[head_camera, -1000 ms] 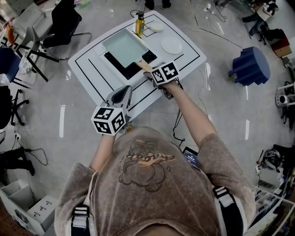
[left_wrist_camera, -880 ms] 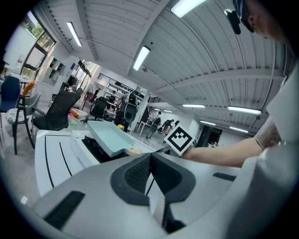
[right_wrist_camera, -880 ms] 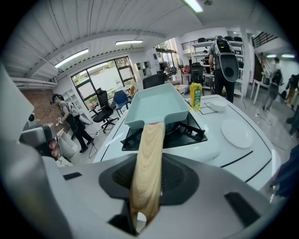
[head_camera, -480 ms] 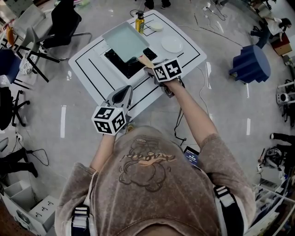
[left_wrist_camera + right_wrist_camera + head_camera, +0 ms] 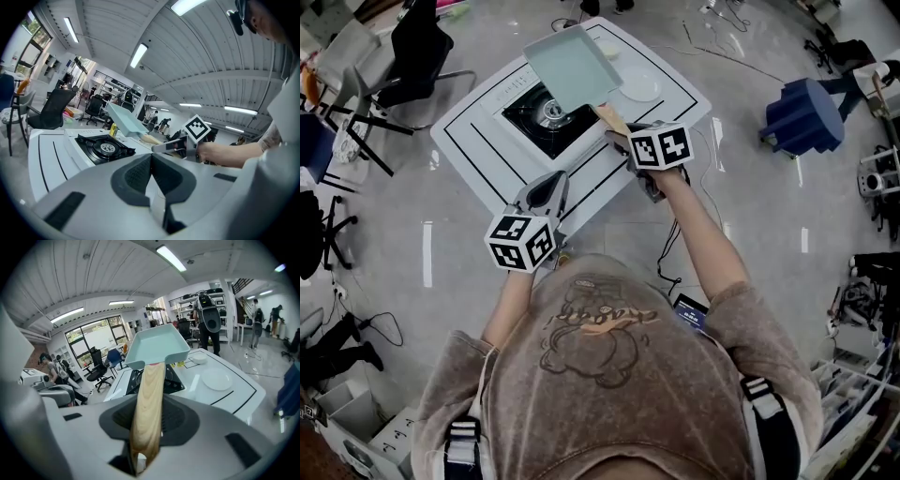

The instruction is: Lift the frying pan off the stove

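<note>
A pale green square frying pan point(image 5: 574, 67) with a wooden handle point(image 5: 609, 117) hangs in the air, tilted, above the black stove point(image 5: 546, 114), whose burner shows uncovered. My right gripper point(image 5: 623, 131) is shut on the handle point(image 5: 149, 404), and the pan point(image 5: 157, 350) rises in front of it over the stove point(image 5: 174, 379). My left gripper point(image 5: 546, 192) sits shut and empty at the table's near edge, pointing at the stove point(image 5: 104, 147). Its jaws point(image 5: 151, 173) meet with nothing between them. From there the pan point(image 5: 124, 123) and the right gripper point(image 5: 171, 146) show.
The stove sits on a white table point(image 5: 487, 141) with black lines. A white plate point(image 5: 640, 84) lies right of the stove, with a small bowl point(image 5: 200, 360) and a yellow bottle point(image 5: 180, 363) behind. Office chairs point(image 5: 422, 47) stand at left, a blue stool point(image 5: 806, 117) at right.
The pan has risen off the stove and away from me in the right gripper, leaving the burner uncovered. The left gripper has stayed put.
</note>
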Motion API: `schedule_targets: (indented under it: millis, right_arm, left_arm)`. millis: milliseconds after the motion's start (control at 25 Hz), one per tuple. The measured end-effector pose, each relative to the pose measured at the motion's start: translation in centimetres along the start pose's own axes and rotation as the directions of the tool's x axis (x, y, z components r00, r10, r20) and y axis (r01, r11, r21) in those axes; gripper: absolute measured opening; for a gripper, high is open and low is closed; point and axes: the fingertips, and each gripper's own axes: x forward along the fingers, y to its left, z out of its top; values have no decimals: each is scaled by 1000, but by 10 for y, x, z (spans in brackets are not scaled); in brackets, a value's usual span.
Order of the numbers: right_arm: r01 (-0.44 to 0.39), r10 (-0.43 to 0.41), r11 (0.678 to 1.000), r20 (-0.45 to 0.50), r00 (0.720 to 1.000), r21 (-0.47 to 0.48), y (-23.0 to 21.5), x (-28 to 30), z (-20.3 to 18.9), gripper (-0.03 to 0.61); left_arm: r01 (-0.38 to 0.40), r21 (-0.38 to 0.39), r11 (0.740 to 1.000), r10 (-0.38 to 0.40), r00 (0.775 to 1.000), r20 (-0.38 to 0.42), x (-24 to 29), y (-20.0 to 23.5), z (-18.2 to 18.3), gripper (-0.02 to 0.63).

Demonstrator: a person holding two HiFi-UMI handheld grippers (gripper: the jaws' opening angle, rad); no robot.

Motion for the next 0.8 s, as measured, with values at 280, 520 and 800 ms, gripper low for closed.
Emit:
schedule_targets:
  millis: [280,520,800]
  right_arm:
    - [63,-65,997,62,996,42,-20,-51,-13,106]
    - [121,-126,989,67,990,81,-25,-85,-45,106]
    - [171,-188,972,92,978,163,-23,-121,-80,106]
  left_arm:
    - [40,10,999,-40,999,-20,14,-13,1,8]
    - [67,16,998,-67,997,-33,19,-20,-2,8]
    - [80,26,996,-79,996,-46,24,-27,-6,8]
